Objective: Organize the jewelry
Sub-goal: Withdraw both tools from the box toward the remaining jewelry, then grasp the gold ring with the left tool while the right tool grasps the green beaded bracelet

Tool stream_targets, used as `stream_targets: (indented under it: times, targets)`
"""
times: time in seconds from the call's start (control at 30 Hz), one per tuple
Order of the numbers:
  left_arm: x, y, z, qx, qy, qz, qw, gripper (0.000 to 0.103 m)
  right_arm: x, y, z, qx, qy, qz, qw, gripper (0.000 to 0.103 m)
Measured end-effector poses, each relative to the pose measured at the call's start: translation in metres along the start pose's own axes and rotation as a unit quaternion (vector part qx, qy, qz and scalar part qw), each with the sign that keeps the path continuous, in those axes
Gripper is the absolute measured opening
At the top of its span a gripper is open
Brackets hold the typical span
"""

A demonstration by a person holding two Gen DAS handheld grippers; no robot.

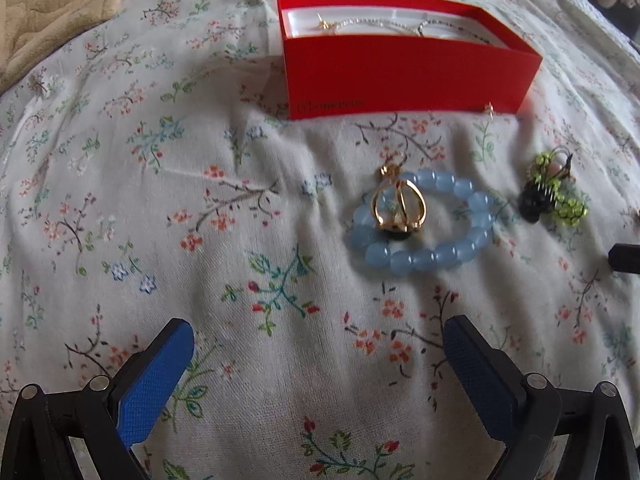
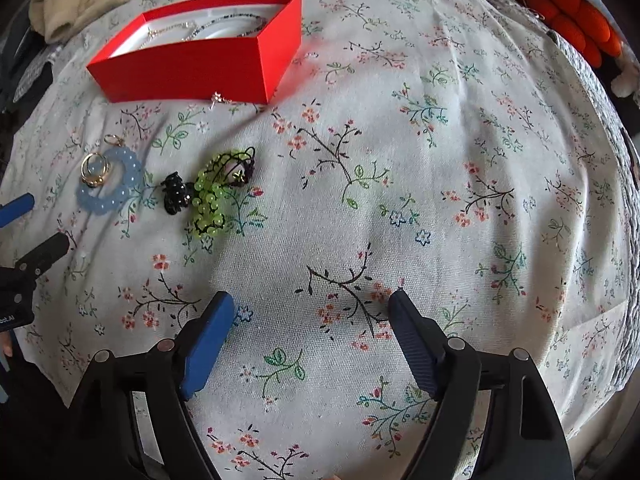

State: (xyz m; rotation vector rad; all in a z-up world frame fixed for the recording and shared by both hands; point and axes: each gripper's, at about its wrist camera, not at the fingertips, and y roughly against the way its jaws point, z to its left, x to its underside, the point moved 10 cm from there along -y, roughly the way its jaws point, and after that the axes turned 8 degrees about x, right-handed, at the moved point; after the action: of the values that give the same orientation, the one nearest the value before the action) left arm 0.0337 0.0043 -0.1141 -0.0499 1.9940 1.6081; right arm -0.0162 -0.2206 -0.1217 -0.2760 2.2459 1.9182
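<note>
The blue bracelet [image 1: 424,224], with gold rings [image 1: 398,206] lying on it, is seen far and right of the left gripper [image 1: 318,360], whose jaws are spread wide and empty; the right gripper [image 2: 312,322] is likewise held agape over bare cloth. A floral sheet [image 1: 200,200] covers the surface, with the red box [image 1: 404,72] at the far side. The chains inside the box are partly hidden by its wall.

Open right gripper [image 2: 312,300] above floral cloth [image 2: 400,160]; red box [image 2: 192,68], blue bead bracelet [image 2: 110,182], green beads [image 2: 210,200] far left.
</note>
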Motion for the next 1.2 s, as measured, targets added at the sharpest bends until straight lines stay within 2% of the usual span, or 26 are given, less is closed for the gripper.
stream_targets:
  times: [0.07,0.23,0.47,0.63,0.73,1.0,1.13,1.2]
  targets:
    - [0.005,-0.005,-0.001,-0.002,-0.008,0.001,1.0000,0.102,0.000,-0.003,0.001,0.008,0.006,-0.008,1.000,0.089]
    - [0.004,-0.008,-0.002,-0.002,-0.029,-0.027,0.9992,0.102,0.003,-0.013,-0.002,0.006,-0.003,-0.017,1.000,0.103]
    - [-0.012,-0.004,0.005,0.001,-0.011,-0.049,0.9987,0.102,0.001,-0.017,-0.002,-0.004,-0.005,-0.036,0.999,0.103]
    - [-0.026,0.000,-0.008,0.036,-0.011,-0.067,0.9970,0.099,0.003,-0.016,-0.001,0.000,-0.005,-0.029,1.000,0.103]
    - [-0.030,0.000,-0.021,0.047,-0.032,-0.069,0.9960,0.092,0.002,-0.015,0.001,-0.002,-0.001,-0.018,1.000,0.103]
    - [-0.038,-0.007,-0.041,0.076,-0.055,-0.066,0.9934,0.055,-0.012,-0.010,0.002,-0.001,-0.001,-0.022,1.000,0.103]
    - [-0.044,-0.008,-0.046,0.077,-0.063,-0.070,0.9926,0.047,-0.017,-0.005,0.000,0.001,-0.005,-0.029,1.000,0.103]
    - [-0.045,-0.010,-0.047,0.075,-0.066,-0.070,0.9925,0.038,-0.019,-0.003,0.000,0.001,-0.010,-0.030,0.999,0.103]
